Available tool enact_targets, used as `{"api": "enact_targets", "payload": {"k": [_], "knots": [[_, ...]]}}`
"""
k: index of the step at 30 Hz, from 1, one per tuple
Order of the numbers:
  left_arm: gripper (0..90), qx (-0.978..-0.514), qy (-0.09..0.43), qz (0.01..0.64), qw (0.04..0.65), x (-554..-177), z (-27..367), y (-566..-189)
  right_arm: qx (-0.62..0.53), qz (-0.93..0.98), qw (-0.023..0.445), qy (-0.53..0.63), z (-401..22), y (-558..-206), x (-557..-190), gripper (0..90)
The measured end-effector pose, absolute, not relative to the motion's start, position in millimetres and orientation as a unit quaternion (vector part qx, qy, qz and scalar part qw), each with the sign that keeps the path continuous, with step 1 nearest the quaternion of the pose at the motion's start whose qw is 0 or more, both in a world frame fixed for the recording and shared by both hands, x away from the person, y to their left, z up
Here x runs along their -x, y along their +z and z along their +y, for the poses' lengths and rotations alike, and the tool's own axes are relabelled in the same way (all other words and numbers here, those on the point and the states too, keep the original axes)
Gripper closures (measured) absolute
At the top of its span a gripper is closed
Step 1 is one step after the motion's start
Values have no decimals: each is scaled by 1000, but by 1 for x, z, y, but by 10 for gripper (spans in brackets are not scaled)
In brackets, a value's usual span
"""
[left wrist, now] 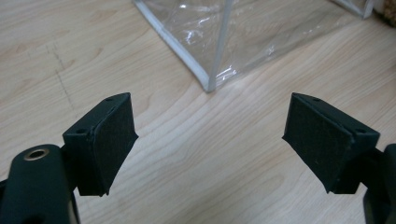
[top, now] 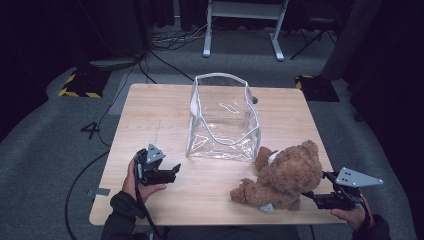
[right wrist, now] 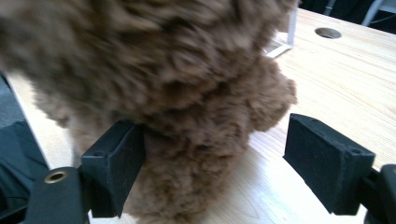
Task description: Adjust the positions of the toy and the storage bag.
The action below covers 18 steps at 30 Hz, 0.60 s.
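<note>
Lying on the desk (top: 200,190), the brown teddy bear (top: 282,176) sits right in front of the right gripper (top: 320,196), its plush body pushed in between the spread jaws. In the right gripper view the fur (right wrist: 187,116) touches the left pad (right wrist: 126,163); the right pad (right wrist: 322,161) stands apart from the fur with bare desk showing between. So right gripper is wide, not pinching, bear partly between the jaws. A white tag or patch shows on the bear's underside, near the desk edge, just left of that gripper.

Left gripper (top: 167,172) is held in the person's left hand (top: 137,182) above the desk, jaws spread wide with nothing between them, only wood grain. Ahead of it, slightly to its right, stands the clear plastic zipper bag (top: 222,120), white-trimmed, mouth open upward; in the left gripper view its near corner (left wrist: 210,84) sits just beyond the jaw tips, not touching. Bear lies beside the bag's near right corner, well to the right of the left gripper. Right hand (top: 352,215) grips its tool at the desk's near edge.
</note>
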<state>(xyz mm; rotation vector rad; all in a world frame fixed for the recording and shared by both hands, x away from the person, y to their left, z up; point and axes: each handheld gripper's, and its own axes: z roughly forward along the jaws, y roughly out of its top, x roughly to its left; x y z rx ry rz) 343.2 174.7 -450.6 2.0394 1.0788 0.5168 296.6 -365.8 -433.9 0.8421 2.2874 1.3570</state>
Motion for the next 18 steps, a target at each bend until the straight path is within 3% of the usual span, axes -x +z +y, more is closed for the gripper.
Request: {"api": "enact_targets", "payload": {"k": [11, 18], "knots": [[165, -790, 198, 405, 415, -346, 162, -434, -302, 796, 155, 501, -338, -430, -291, 168], [165, -779, 205, 398, 439, -353, 151, -410, -322, 785, 185, 496, -325, -433, -291, 145]]}}
